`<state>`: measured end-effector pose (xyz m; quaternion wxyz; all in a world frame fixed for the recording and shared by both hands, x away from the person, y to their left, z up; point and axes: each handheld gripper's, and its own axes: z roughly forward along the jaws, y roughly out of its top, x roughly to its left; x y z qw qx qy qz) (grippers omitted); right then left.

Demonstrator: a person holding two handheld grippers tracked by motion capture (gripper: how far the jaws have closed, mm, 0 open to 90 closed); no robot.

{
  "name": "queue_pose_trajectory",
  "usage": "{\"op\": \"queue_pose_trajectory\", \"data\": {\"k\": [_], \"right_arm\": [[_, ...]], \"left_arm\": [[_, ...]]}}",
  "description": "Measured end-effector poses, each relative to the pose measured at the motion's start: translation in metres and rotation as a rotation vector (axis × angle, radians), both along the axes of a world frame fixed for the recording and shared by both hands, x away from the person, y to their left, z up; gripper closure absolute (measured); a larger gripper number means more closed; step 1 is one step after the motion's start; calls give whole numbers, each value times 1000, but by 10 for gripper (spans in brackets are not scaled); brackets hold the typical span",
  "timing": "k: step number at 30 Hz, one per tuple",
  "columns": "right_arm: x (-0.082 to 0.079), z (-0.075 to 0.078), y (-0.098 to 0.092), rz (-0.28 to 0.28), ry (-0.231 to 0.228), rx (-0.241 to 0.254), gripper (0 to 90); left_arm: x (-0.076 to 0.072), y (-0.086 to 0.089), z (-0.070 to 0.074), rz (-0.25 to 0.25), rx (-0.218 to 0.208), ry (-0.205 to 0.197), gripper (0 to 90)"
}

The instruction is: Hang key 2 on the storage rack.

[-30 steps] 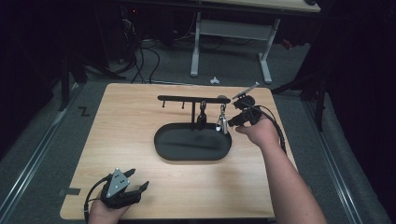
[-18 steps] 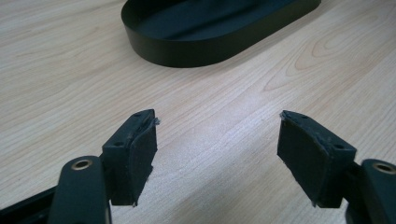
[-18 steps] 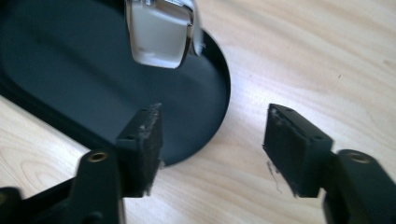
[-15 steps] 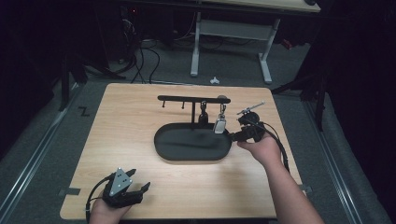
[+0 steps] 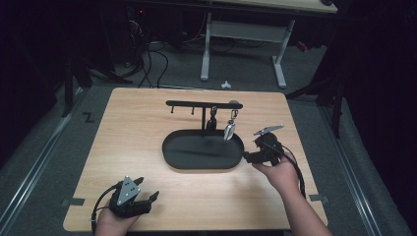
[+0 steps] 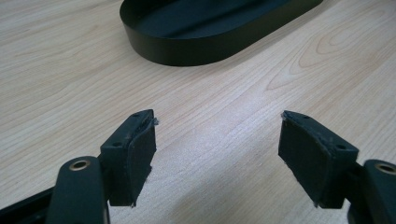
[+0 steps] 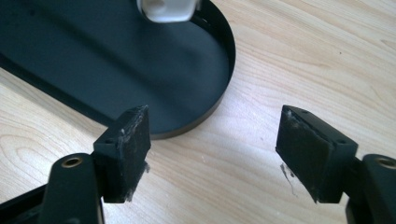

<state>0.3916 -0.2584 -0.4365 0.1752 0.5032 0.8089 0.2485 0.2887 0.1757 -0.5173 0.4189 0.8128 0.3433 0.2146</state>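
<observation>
A black oval tray [image 5: 204,153] sits mid-table with a black hook rack [image 5: 196,103] standing at its far edge. From the rack hang a dark piece [image 5: 213,119] and a silver-white tag [image 5: 229,131]. My right gripper [image 5: 246,157] hovers at the tray's right end, pointing at it. Its jaws have just been opening and now stand open with nothing between them. The right gripper view [image 7: 215,112] shows the tray's rim [image 7: 223,88] and the tag [image 7: 166,8]. My left gripper [image 5: 146,189] rests near the front left corner. Its jaws also just opened and are empty [image 6: 217,116], facing the tray [image 6: 187,49].
The wooden table [image 5: 147,132] has bare surface to the left and in front of the tray. Tape marks sit at its front corners. Beyond the far edge are desk legs [image 5: 206,49] and cables on a dark floor.
My right hand has drawn back from the hanging tag, moving down and toward the front to the tray's right end. The tag stays on its hook. The left hand has not moved.
</observation>
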Motion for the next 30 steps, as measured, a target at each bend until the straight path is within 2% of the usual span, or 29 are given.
{"op": "queue_pose_trajectory", "data": {"k": [3,8,11,16,19,21,23,24,25,26,28,30], "right_arm": [[-12,-9,-5,-8,-32,24,250],[-34,-27,-9,-25,-105,9,224],[-47,-36,-14,-29,-141,43,215],[-71,-56,-24,-28,-204,92,148],[-98,-71,-31,-64,-256,118,105],[-121,-85,-38,-107,-327,129,104],[-124,-79,-40,-70,-283,124,88],[-125,-77,-41,-77,-322,90,89],[-126,-75,-42,-87,-361,80,89],[-126,-76,-42,-95,-367,98,89],[-122,-77,-41,-92,-334,129,86],[-121,-80,-39,-83,-332,121,86]], "left_arm": [[1,0,-1,3,1,7,277],[2,-2,-1,5,4,11,272],[3,-2,-2,4,11,16,270],[6,-2,-3,10,6,19,250],[7,-2,-4,20,3,18,197],[7,-4,-4,31,4,12,158],[7,-7,-3,31,12,-5,125],[6,-8,-2,28,18,-6,102],[6,-10,-2,28,22,-8,87],[6,-10,-2,25,23,-5,79],[6,-11,-3,25,19,0,75],[6,-10,-3,24,23,0,71]]}}
